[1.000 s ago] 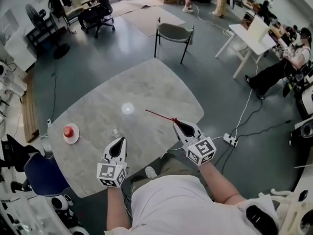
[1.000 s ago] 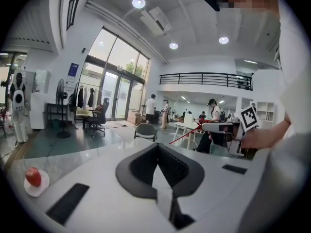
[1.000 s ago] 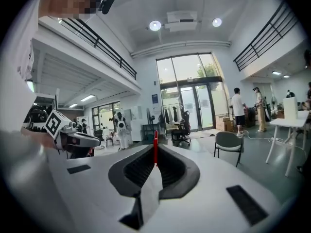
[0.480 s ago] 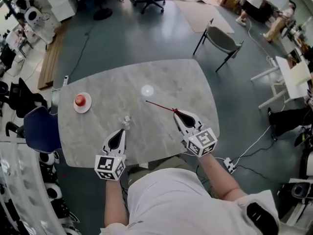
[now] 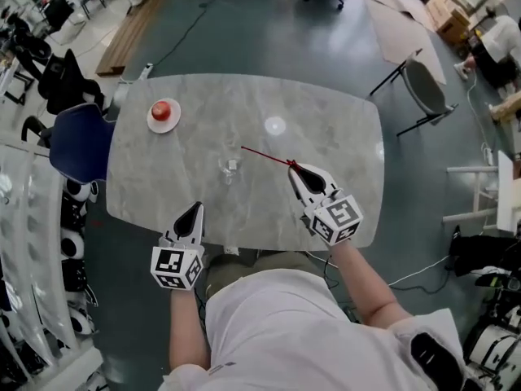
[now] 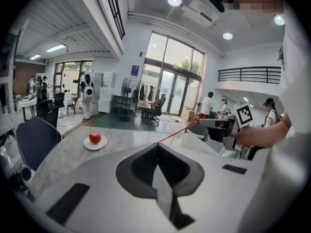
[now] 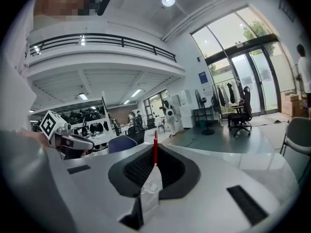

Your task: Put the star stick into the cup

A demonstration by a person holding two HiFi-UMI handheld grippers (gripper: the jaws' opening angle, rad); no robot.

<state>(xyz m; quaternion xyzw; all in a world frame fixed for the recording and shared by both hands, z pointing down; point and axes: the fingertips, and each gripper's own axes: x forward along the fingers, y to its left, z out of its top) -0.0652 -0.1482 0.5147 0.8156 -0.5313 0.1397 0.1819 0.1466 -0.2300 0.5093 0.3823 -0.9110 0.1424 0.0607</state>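
Left gripper [image 5: 194,210], closed, backed to marble table [image 5: 326,112] edge; right gripper [image 5: 293,168] clamps star stick [image 5: 264,156].

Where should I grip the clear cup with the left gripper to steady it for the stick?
Probably its side wall, coming level from the near side, where the left gripper sits shut. The clear cup looks upright, so a side hold leaves its mouth free for the red star stick held by the right gripper.

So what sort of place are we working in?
Probably an open-plan lab or office: a rolling office chair on the bare floor, tall glass doors and a mezzanine railing overhead.
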